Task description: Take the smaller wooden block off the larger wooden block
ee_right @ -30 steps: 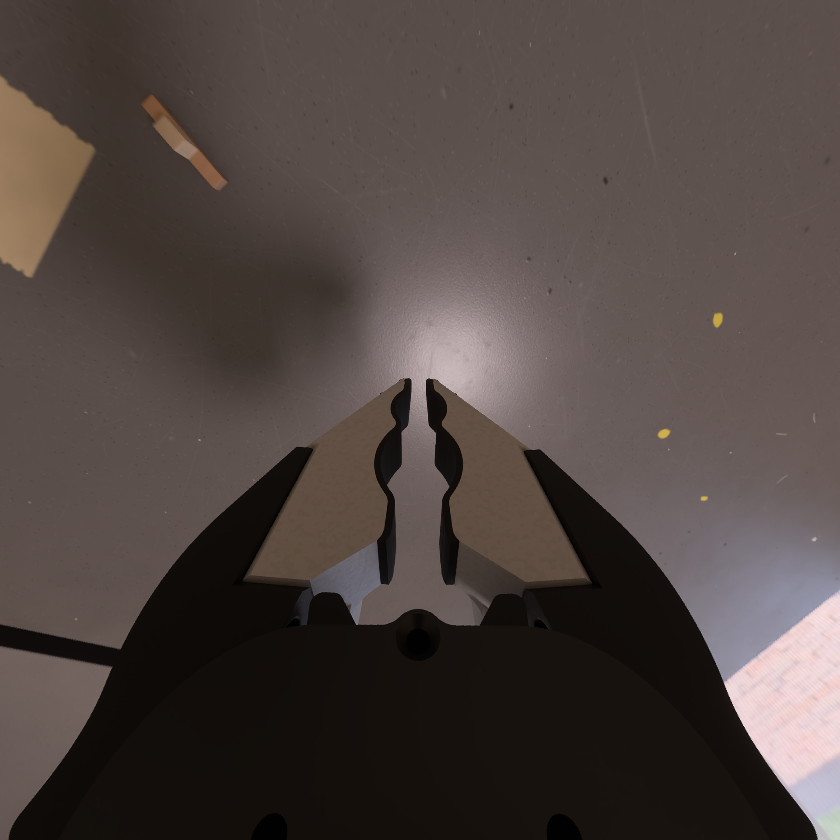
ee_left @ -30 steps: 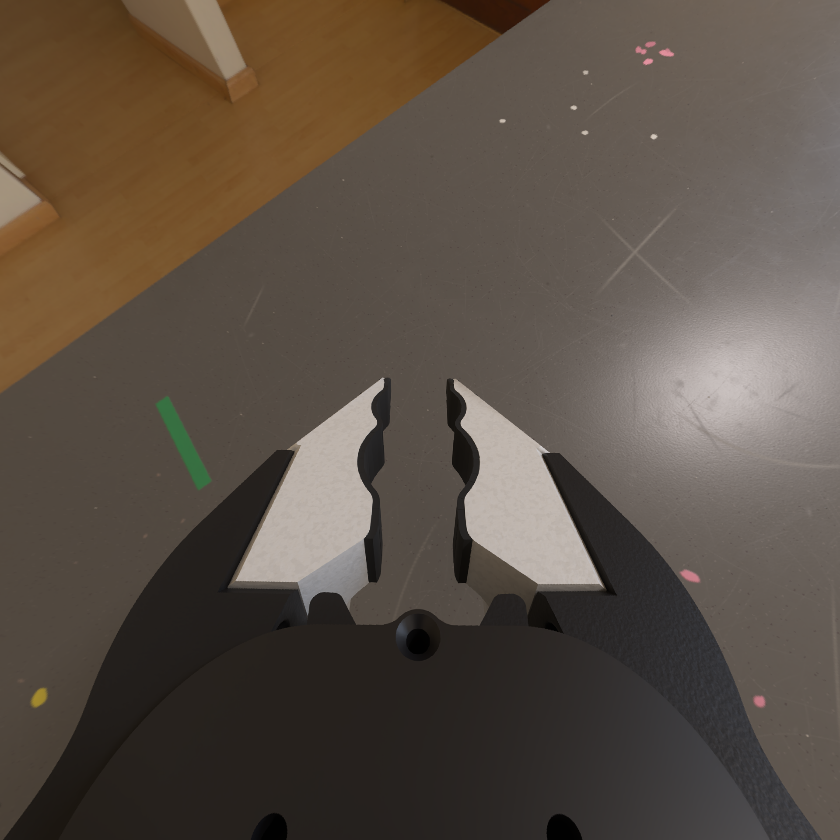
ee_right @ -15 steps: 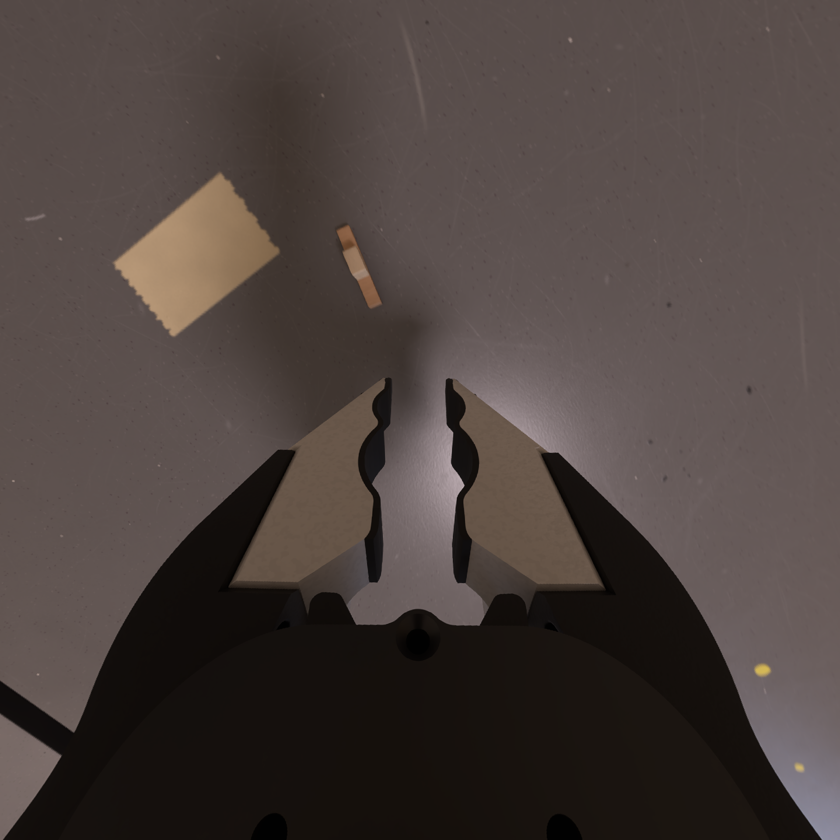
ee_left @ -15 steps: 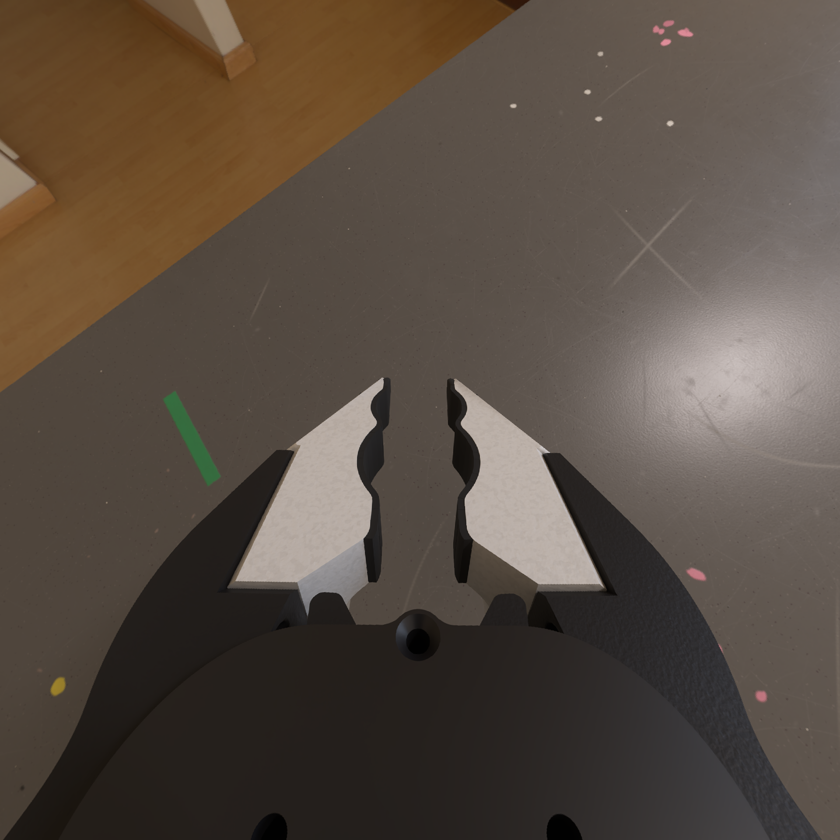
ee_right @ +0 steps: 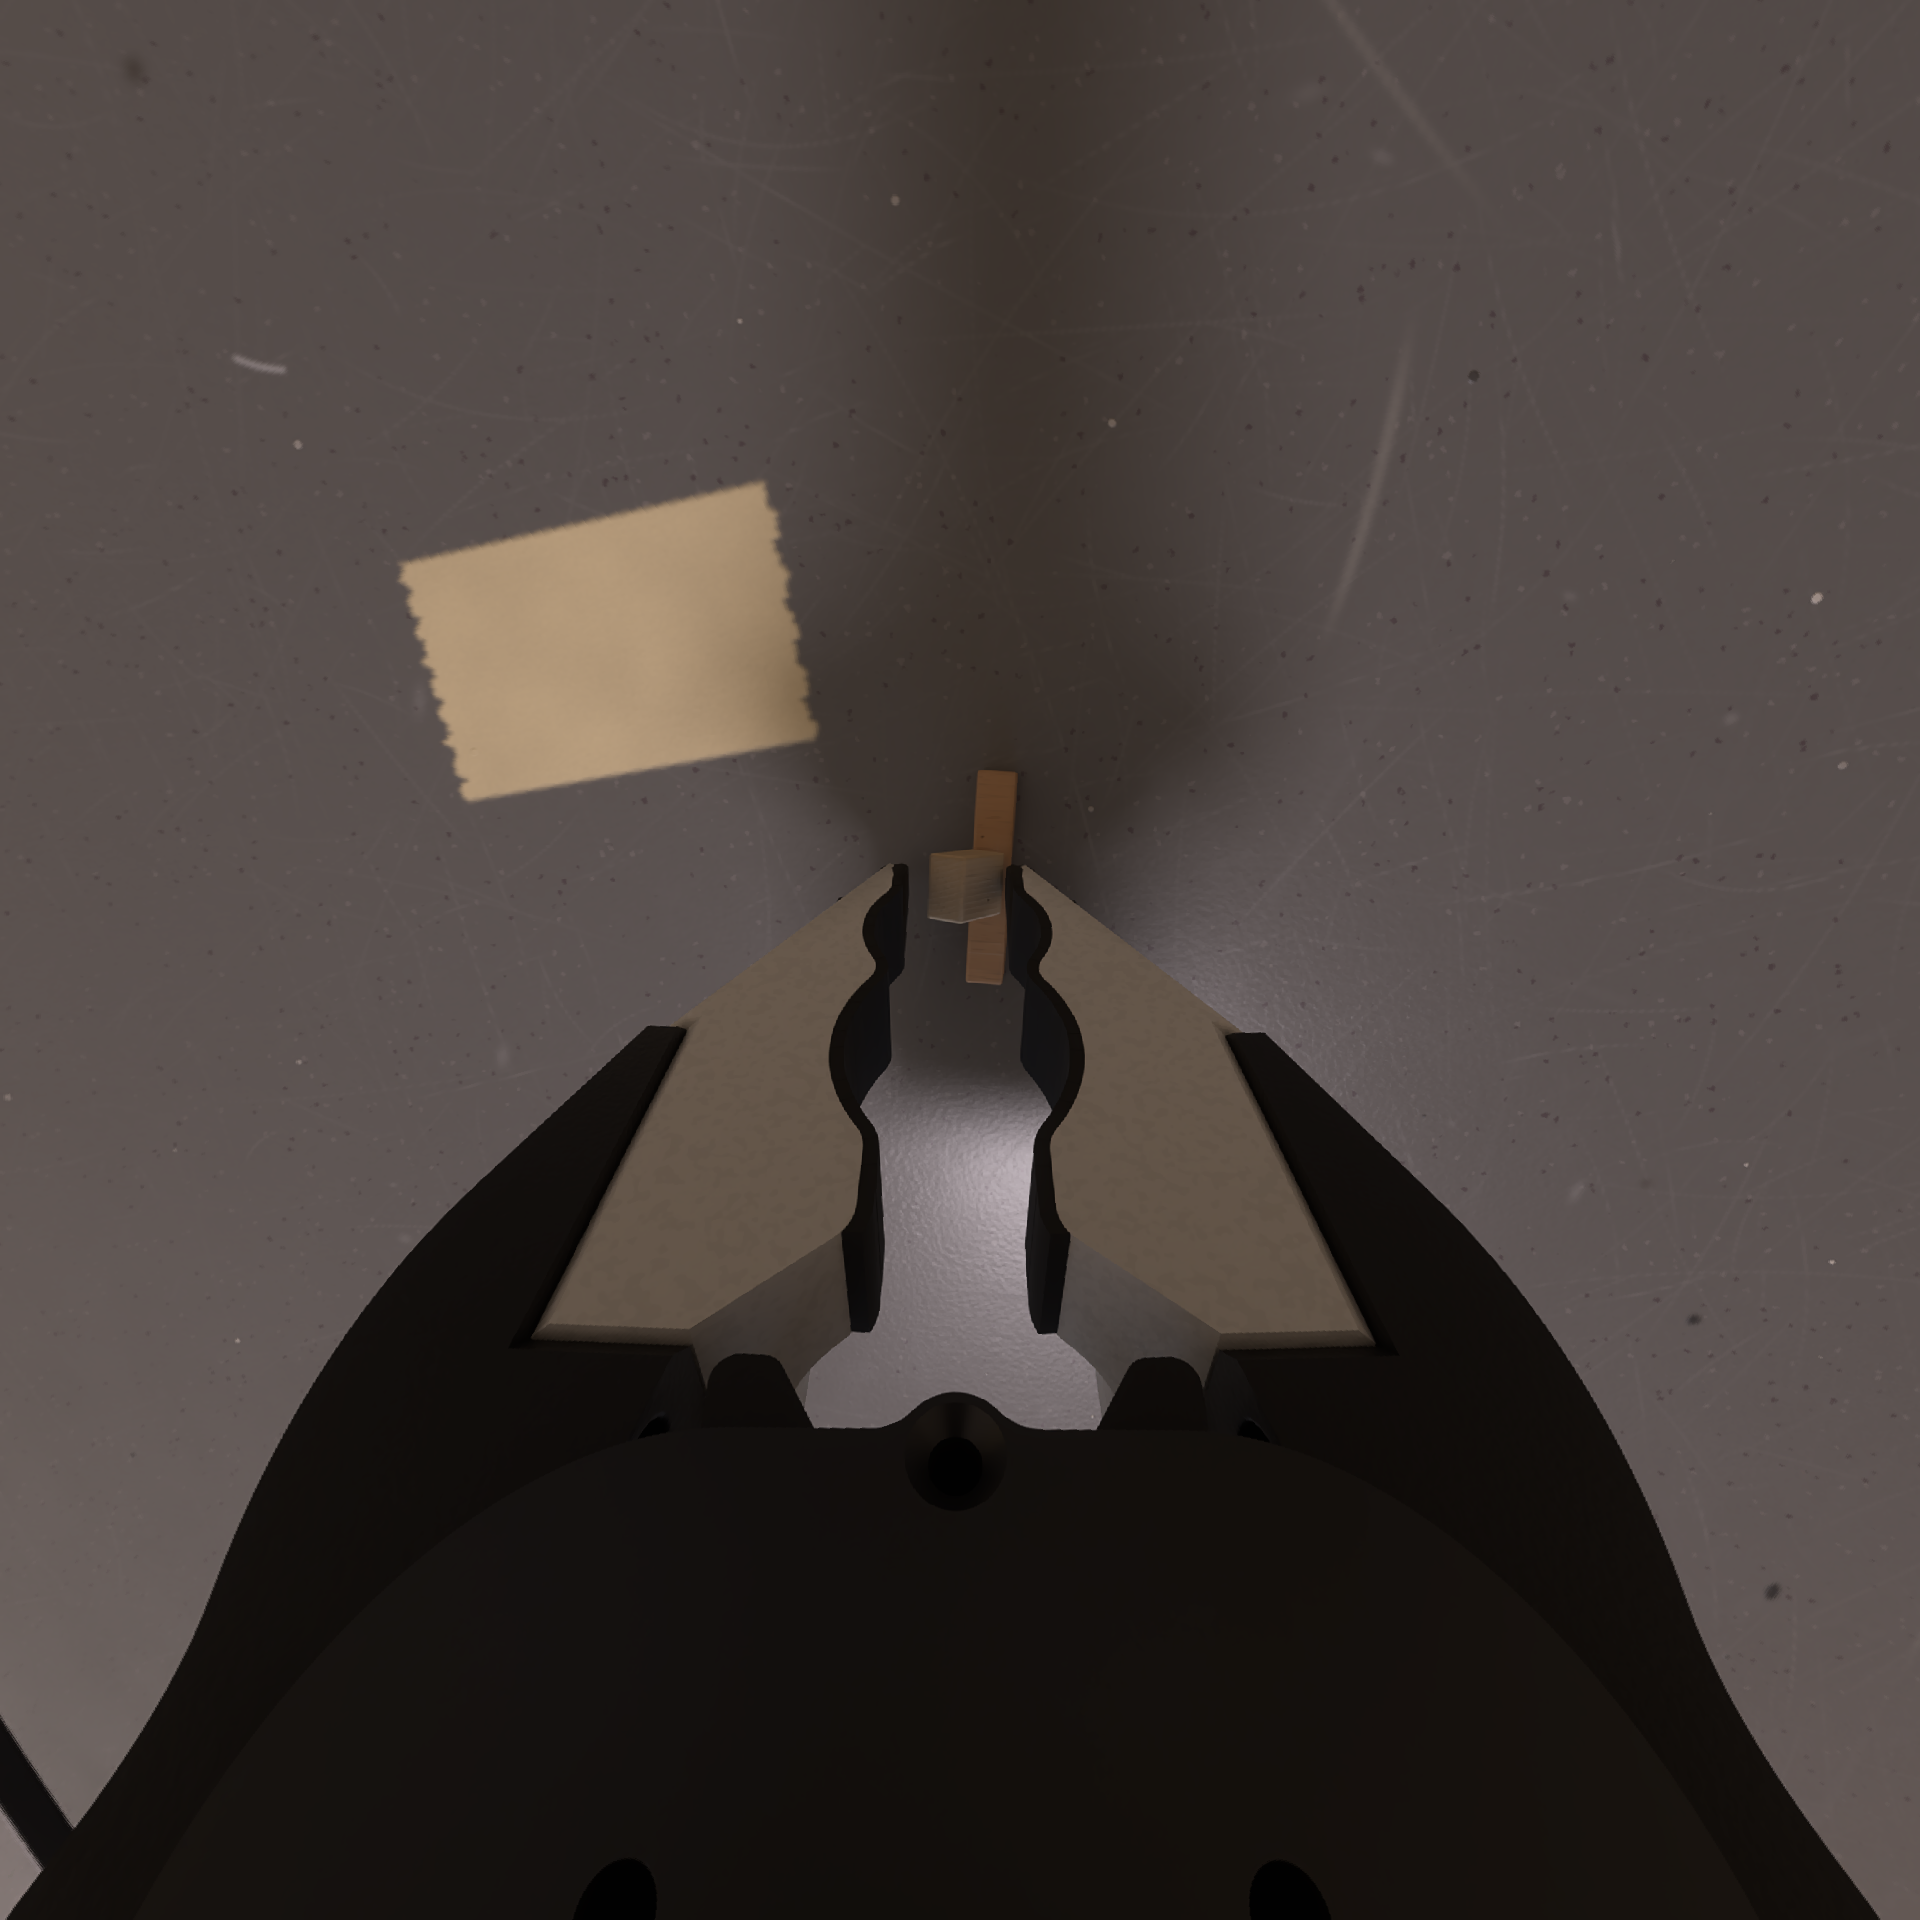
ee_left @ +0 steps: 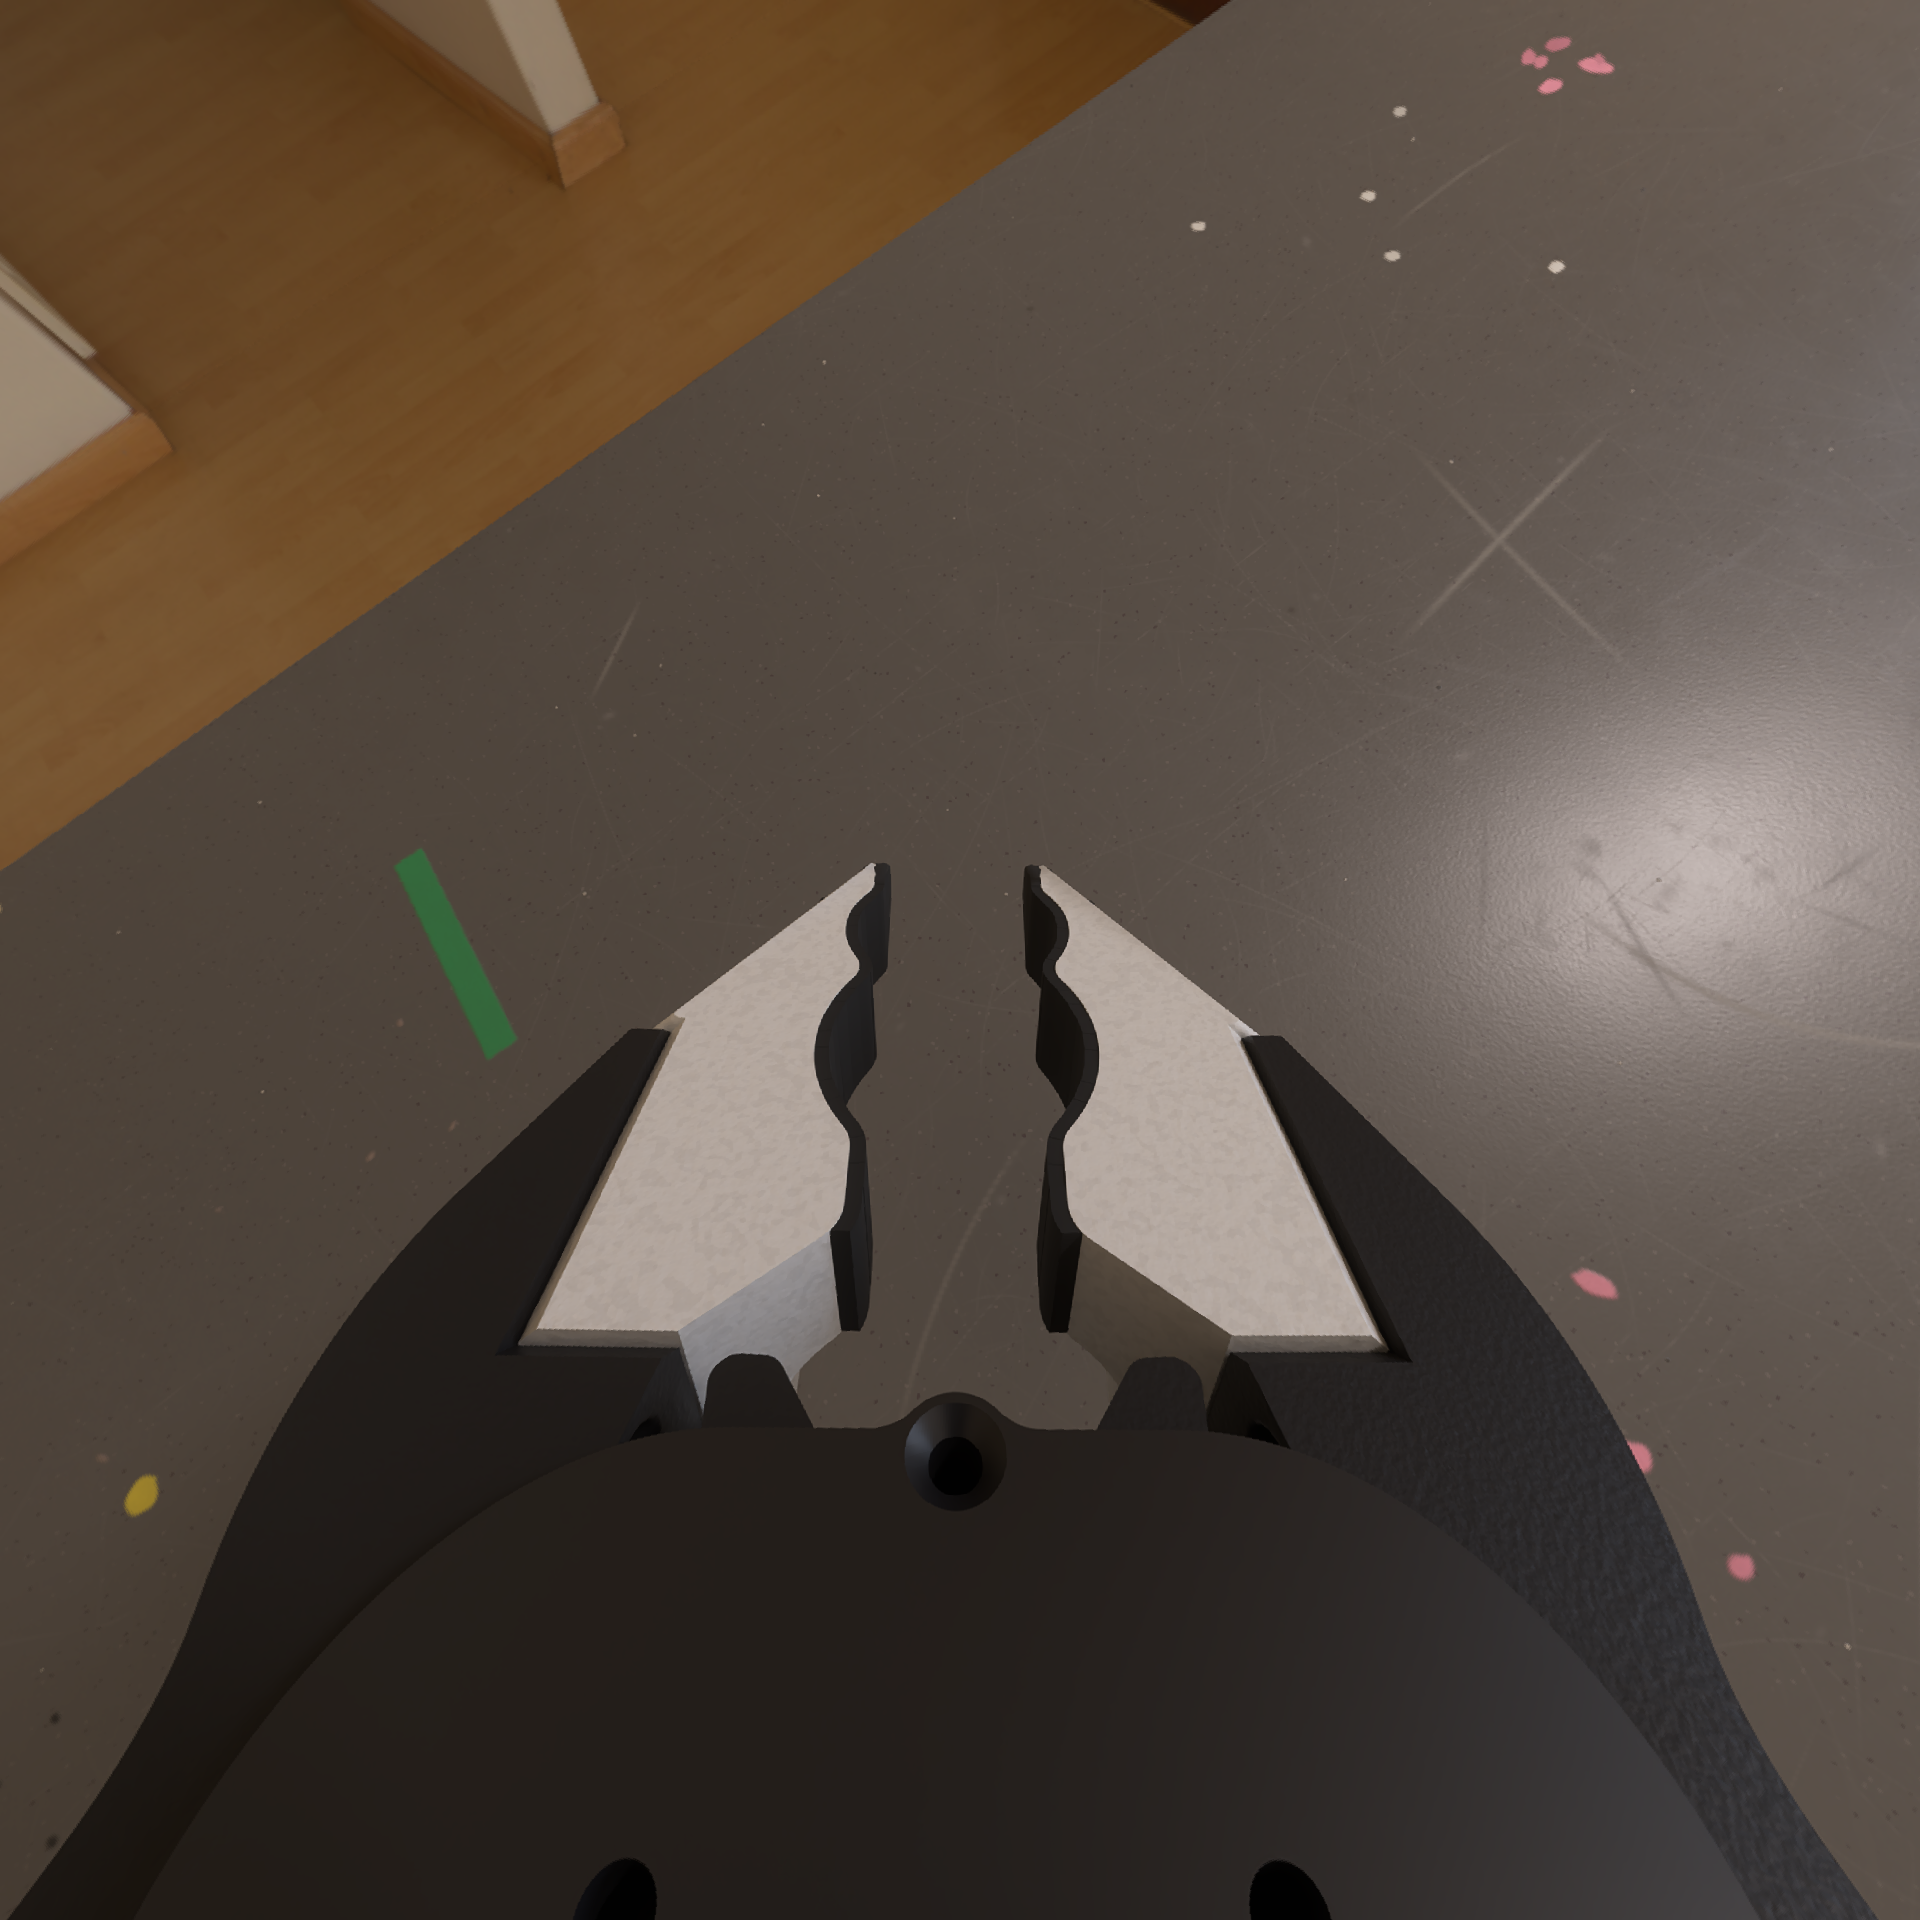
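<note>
Right tool (ee_right: 956,883) agape around smaller block (ee_right: 962,886) atop larger block (ee_right: 992,821)

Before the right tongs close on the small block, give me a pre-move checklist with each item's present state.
1. Right tongs open: ok, a gap shows between the fingers.
2. Smaller wooden block sits in that gap at the tips: ok.
3. It still rests on the larger wooden block: ok, it lies across the thin strip.
4. Centred between the fingers: not ok, it sits nearer the right-hand finger.
5. Tongs height relative to the block: cannot tell from this view.
6. Left tongs open and away from the blocks: ok, only grey table beneath.
</note>
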You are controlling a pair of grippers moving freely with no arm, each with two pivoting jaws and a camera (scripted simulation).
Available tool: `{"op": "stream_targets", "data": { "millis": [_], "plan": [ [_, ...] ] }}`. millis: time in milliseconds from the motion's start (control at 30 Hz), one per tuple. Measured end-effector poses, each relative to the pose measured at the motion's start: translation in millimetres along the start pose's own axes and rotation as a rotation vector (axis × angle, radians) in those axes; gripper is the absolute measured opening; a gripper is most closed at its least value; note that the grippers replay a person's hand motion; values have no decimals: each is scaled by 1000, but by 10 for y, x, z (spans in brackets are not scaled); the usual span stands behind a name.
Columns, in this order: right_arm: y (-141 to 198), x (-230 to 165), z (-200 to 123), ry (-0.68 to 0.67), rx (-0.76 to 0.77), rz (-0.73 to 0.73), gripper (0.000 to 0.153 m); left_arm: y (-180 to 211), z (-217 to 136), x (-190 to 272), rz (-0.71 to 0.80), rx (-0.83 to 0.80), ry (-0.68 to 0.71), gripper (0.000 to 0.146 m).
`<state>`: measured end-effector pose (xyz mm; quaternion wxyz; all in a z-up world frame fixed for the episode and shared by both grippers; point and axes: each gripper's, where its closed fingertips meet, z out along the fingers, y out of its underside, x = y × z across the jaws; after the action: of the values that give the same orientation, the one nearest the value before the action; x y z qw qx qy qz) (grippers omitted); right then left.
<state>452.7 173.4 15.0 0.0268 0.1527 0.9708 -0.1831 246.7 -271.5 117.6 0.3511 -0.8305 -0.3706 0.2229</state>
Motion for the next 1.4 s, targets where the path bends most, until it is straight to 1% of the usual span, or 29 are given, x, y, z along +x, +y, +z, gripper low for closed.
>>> {"op": "stream_targets", "data": {
  "millis": [167,267,333,433,500,567,600,633,700,733,767,833,867,900,967,1033,1100,1133,1167,1267,1333,1367,1400],
  "plan": [
    [-5,26,30,4,32,16,18,16,23,-15,-8,6,6,25],
    [1,11,31,-26,40,38,11,27,37,-2,-11,12,17,25],
    [16,28,16,-21,42,50,9,41,34,8,-7,13,22,26],
    [0,71,-95,15,70,59,7,61,-2,-1,-3,20,20,26],
    [-42,139,-272,68,140,113,7,67,-38,-8,-2,30,16,26],
    [-144,227,-553,128,309,230,7,52,-71,6,11,43,12,26],
    [-219,269,-731,142,439,317,7,25,-82,33,23,58,16,27],
    [-305,302,-934,132,602,417,7,-19,-87,82,41,79,28,28],
    [-418,333,-1305,49,912,593,7,-129,-82,244,103,126,76,31],
    [-423,342,-1434,8,1017,660,7,-192,-75,348,144,148,106,32],
    [-395,352,-1501,-10,1069,712,7,-252,-68,455,186,168,135,33],
    [-299,365,-1531,11,1087,793,7,-363,-63,679,258,207,196,33],
    [-251,354,-1511,19,1077,824,7,-407,-66,789,285,225,230,33],
    [-192,332,-1456,29,1038,850,7,-444,-76,892,310,241,265,33],
    [-15,275,-1254,73,842,898,7,-502,-113,1069,347,276,326,32],
    [137,250,-1090,158,657,938,7,-549,-163,1207,360,319,379,32],
    [179,227,-1017,189,571,950,7,-589,-202,1319,350,365,428,31],
    [149,231,-1028,197,581,957,7,-603,-213,1370,346,381,449,31],
    [84,235,-1065,185,632,967,7,-618,-220,1417,344,394,462,31],
    [-227,232,-1261,85,900,1003,7,-671,-240,1645,343,460,513,32],
    [-556,174,-1400,-30,1098,1005,7,-687,-244,1861,375,504,551,35],
    [-745,130,-1430,-74,1162,992,7,-673,-245,1976,406,524,569,36],
    [-949,71,-1418,-102,1194,968,7,-635,-239,2076,451,531,583,37]
  ]
}}
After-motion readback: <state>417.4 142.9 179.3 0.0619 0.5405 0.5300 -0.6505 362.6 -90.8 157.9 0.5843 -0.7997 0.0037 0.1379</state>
